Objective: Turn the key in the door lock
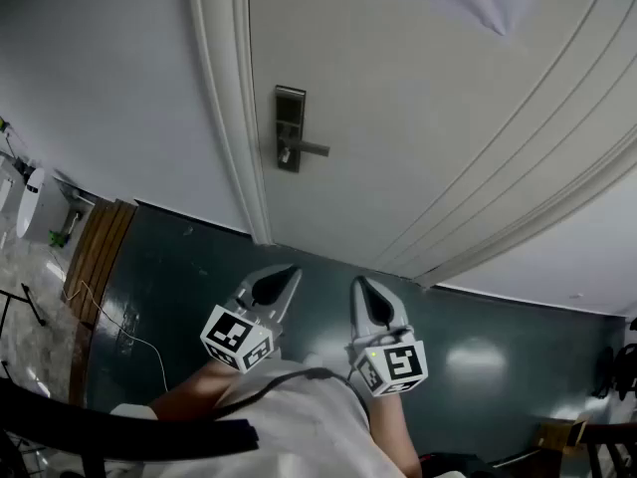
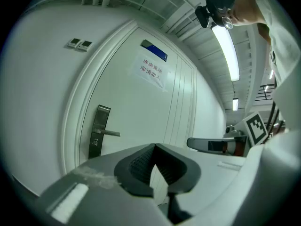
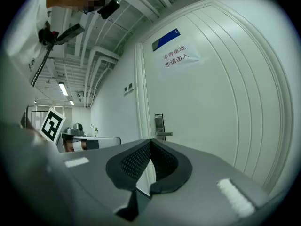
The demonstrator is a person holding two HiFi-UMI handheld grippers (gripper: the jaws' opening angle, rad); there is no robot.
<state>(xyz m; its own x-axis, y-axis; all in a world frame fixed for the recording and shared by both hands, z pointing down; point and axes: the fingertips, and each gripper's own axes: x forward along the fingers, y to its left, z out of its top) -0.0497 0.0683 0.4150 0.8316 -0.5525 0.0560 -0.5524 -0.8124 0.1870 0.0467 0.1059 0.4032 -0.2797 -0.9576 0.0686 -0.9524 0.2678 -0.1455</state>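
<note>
Currently, the left claw (image 1: 287,273) and right claw (image 1: 360,285) are pressed together, gripping nothing. The silver rectangular metal lock plate (image 1: 290,127) sits on the white panelled door (image 1: 418,118), well apart from both.

The lock plate (image 1: 290,127) sits on the door (image 1: 428,118), beside the frame (image 1: 231,118).

The door lock (image 1: 290,127) is too small to show any key clearly.
</note>
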